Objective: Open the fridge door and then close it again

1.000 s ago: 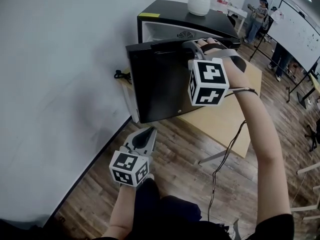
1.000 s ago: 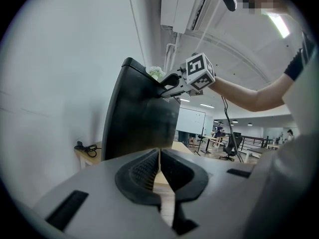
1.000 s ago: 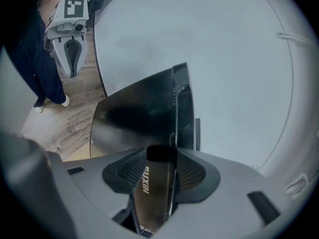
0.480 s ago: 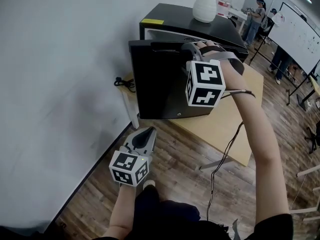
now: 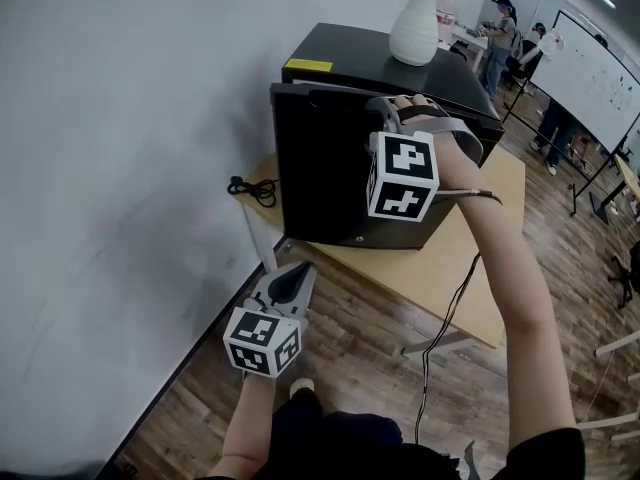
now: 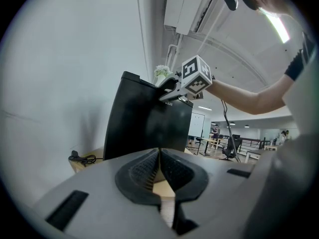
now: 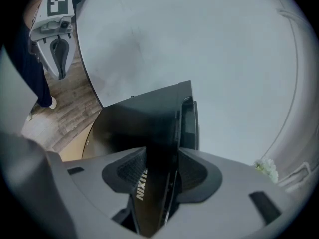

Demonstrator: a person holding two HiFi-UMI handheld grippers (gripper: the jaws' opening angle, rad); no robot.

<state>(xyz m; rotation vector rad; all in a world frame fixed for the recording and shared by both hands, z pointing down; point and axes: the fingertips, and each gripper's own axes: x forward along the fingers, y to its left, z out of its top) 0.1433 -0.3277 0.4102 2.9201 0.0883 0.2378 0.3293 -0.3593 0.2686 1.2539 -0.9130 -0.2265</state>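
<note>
A small black fridge stands on a low wooden table by the white wall. Its glossy black door stands nearly flush against the body, with only a thin gap at the top. My right gripper is shut on the door's top edge, the jaws clamping it from both sides. My left gripper hangs low over the floor in front of the table, shut with nothing in it. From the left gripper view the door rises ahead, with the right gripper at its top corner.
A white vase stands on the fridge top. A black cable lies on the table's left corner by the wall. People and a whiteboard are at the far right. Wood floor spreads below.
The right gripper has pushed the door towards the fridge body; the wide gap that showed the interior a second ago is almost gone. The left gripper has barely moved.
</note>
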